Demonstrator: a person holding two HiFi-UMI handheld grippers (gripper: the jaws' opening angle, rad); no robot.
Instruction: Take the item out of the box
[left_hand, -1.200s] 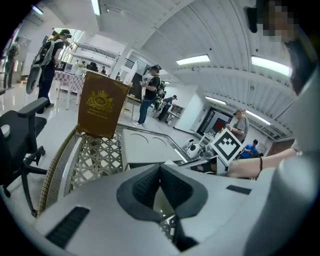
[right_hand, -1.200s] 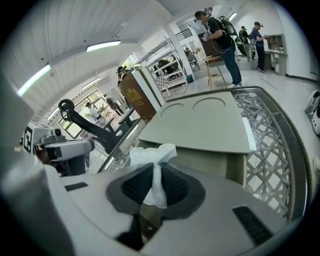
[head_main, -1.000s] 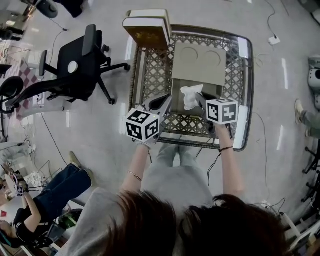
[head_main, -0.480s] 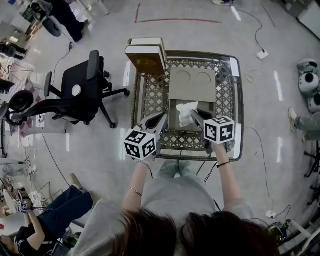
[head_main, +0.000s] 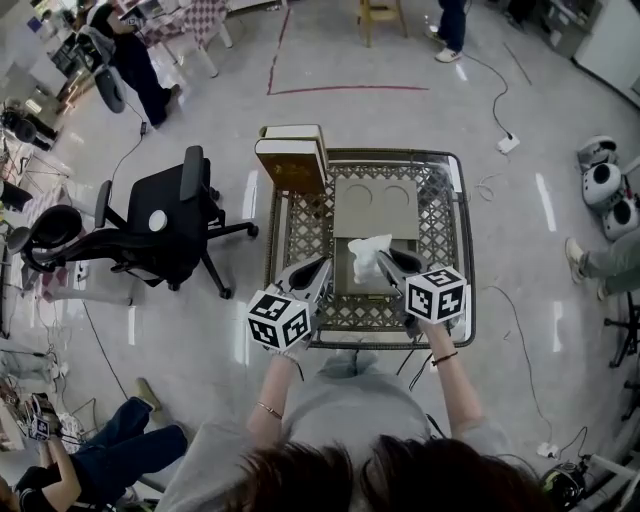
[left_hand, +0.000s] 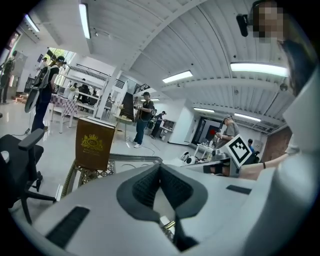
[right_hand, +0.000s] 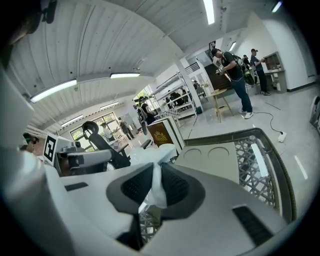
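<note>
My right gripper (head_main: 384, 260) is shut on a crumpled white wrapped item (head_main: 366, 254), held above the near edge of a flat beige insert (head_main: 374, 205) with two round dents. In the right gripper view the white item (right_hand: 159, 194) is pinched between the dark pads and bulges out past the gripper (right_hand: 156, 172). The brown box (head_main: 291, 160) with a gold crest stands upright at the table's far left corner. My left gripper (head_main: 322, 266) hovers beside the item on its left, and its jaws (left_hand: 160, 172) meet with nothing between them.
The lattice metal table (head_main: 463, 262) has a raised rim. A black office chair (head_main: 165, 225) stands left of it. Cables and a power strip (head_main: 507, 144) lie on the floor at the right. People stand farther off, and one sits at the lower left (head_main: 70, 470).
The head view has pulled back and shows more of the floor. Both grippers keep their places over the table's near half, with the white item still in the right one.
</note>
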